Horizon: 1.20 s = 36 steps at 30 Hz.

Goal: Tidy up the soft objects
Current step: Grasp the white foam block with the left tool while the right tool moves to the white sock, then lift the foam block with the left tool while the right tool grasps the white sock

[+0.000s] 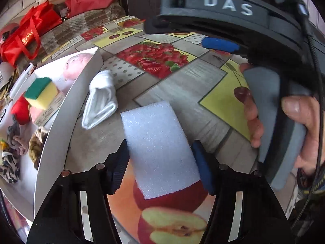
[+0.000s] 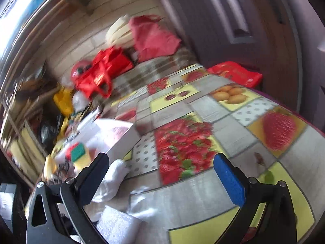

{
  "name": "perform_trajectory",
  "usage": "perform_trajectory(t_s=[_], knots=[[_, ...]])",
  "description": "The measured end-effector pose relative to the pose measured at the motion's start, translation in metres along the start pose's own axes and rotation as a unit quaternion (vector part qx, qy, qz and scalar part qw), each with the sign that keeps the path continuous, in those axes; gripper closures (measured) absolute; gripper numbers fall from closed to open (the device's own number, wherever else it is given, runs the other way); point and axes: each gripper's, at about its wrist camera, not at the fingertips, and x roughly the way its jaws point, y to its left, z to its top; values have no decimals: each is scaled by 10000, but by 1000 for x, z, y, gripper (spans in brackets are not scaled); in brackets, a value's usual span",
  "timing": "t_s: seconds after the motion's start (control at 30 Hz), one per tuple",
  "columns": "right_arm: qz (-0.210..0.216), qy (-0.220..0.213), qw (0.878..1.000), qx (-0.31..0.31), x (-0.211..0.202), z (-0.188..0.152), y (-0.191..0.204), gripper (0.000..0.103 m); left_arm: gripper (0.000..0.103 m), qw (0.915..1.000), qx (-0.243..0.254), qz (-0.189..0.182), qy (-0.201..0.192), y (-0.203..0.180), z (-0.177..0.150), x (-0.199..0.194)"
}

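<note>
We see the left gripper point(image 1: 160, 162) with its jaws pressed against both sides of the white foam block point(image 1: 156, 142), which lies on the fruit-patterned tabletop point(image 1: 182, 85) beside a rolled white sock point(image 1: 100, 99) and the white box point(image 1: 61, 105). The right gripper point(image 2: 162, 174) hovers, jaws wide apart and empty.

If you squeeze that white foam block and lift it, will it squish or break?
The white foam block looks airy and fine-celled, so it probably dents a little and springs back. It likely weighs very little for its size. Its flat faces suggest it won't roll, and the left tool's ridged pads should keep it from slipping.
</note>
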Motion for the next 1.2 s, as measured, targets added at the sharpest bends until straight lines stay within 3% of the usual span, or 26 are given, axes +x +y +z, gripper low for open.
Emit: perform_trajectory(t_s=[0.07, 0.27, 0.4, 0.5, 0.57, 0.67, 0.7, 0.73, 0.8, 0.9, 1.13, 1.2], knots=[[188, 269, 9992, -248, 12, -1, 11, 0, 42, 10000, -66, -3, -6, 8, -9, -6], [800, 1246, 9868, -656, 54, -9, 39, 3, 42, 9986, -253, 464, -37, 37, -41, -35], [983, 1634, 9797, -622, 74, -15, 53, 11, 42, 9979, -521, 388, -78, 52, -46, -38], [997, 1843, 9756, -660, 84, -19, 61, 24, 42, 9983, -446, 385, -32, 49, -46, -37], [1030, 1969, 9706, -928, 85, -22, 71, 50, 42, 9985, -401, 359, -3, 49, -45, -37], [1006, 2009, 9665, -1243, 78, -26, 76, 62, 42, 9987, -382, 334, -32, 49, -45, -38], [1022, 1980, 9669, -1246, 75, -26, 74, 63, 42, 9987, -383, 324, -75, 49, -45, -38], [1069, 1925, 9681, -1193, 69, -25, 70, 71, 42, 9987, -377, 301, -148, 48, -46, -41], [1092, 1639, 9754, -996, 54, -21, 57, 71, 42, 9979, -382, 373, -370, 47, -47, -49], [983, 793, 9871, -989, 16, -14, 43, 71, 42, 9928, -347, 639, -948, 45, -49, -68], [758, -710, 9849, -1383, -51, -15, 46, 71, 42, 9734, -485, 1273, -1840, 43, -55, -92], [745, -903, 9840, -1340, -58, -13, 46, 71, 42, 9700, -606, 1322, -1948, 48, -57, -98]])
